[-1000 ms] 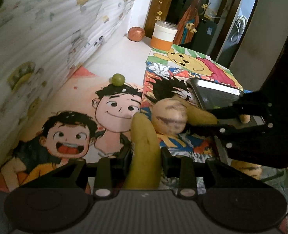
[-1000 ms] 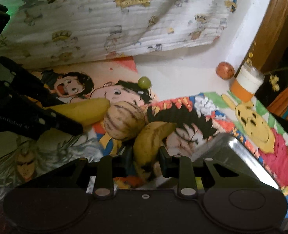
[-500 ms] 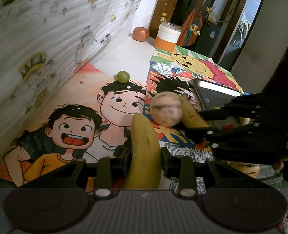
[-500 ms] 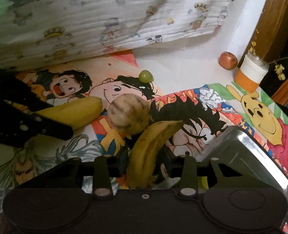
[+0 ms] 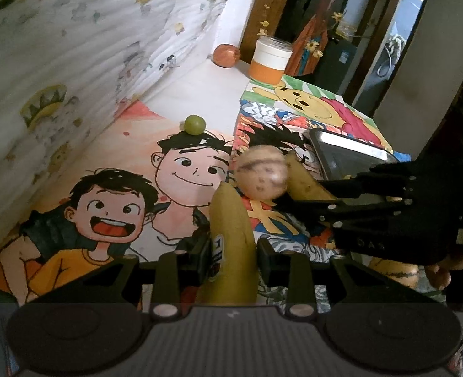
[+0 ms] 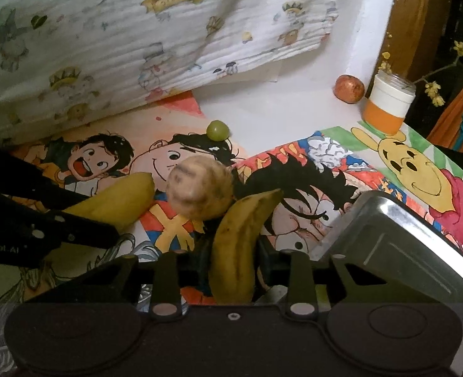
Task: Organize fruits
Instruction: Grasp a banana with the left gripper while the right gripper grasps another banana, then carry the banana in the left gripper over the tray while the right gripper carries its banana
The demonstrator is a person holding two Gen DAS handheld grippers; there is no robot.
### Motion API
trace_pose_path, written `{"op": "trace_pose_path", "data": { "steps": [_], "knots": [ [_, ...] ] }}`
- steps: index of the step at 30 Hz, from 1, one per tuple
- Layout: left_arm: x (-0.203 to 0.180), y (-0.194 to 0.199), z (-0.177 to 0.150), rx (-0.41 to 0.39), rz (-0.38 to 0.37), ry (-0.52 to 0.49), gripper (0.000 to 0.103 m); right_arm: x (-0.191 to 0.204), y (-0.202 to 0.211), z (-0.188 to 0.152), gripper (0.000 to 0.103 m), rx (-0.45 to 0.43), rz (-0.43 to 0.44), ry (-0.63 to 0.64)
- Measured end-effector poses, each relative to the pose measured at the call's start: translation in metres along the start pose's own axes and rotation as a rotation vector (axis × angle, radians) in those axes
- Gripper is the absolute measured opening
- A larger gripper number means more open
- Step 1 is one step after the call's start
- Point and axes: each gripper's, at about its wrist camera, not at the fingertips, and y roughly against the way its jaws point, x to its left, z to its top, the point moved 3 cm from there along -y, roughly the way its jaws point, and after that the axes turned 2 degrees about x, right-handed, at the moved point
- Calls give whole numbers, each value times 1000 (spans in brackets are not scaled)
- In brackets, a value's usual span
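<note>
Left wrist view, left gripper [image 5: 233, 245]: clamped on a yellow banana [image 5: 231, 235], which sticks out forward above the counter [image 5: 206, 94].
Left wrist view, banana sticker: a small label shows on its left flank; only what looks like a "1" can be read.
Left wrist view, round fruit [image 5: 260, 172]: pale tan with brown streaks, blurred, sitting between the tips of the two bananas.
Left wrist view, right gripper [image 5: 297, 199]: comes in from the right, its black fingers closed on a second, spotted banana [image 5: 305, 182].
Left wrist view, only here: faint letters on the right gripper's body, too dim to read, and an orange fruit [image 5: 391, 271] low at the right.
Right wrist view, right gripper [image 6: 233, 254]: its jaws have just been closing and squeeze the spotted banana [image 6: 240, 245], brown-flecked, tip rising toward the round fruit [image 6: 200, 187].
Right wrist view, left gripper [image 6: 83, 223]: holds the smoother banana [image 6: 118, 202] from the left.
Right wrist view, only here: the metal tray [image 6: 397, 251] seen broadly, tilted at the right, and "Robot.AI" in white on the left gripper.
Both views, farther back: a green grape [image 6: 218, 130] on the cartoon mats, a red fruit [image 6: 349, 89] beside an orange-and-white jar [image 6: 388, 106].
</note>
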Motion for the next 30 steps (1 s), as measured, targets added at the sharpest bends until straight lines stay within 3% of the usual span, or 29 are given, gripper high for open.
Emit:
{"op": "trace_pose_path", "data": {
  "steps": [6,16,22,30],
  "knots": [
    [0,6,-1,-10,10,35,35,-1,14,-5,33,-76,41,-73],
    [-9,27,14,-92,17,90,35,-19,60,4,33,-245,62,-192],
    [-34,35,30,-122,-39,52,35,-41,100,-13,33,-298,0,-228],
    [-81,39,48,-161,-100,-43,35,-69,139,-65,33,-336,-153,-327]
  ]
}}
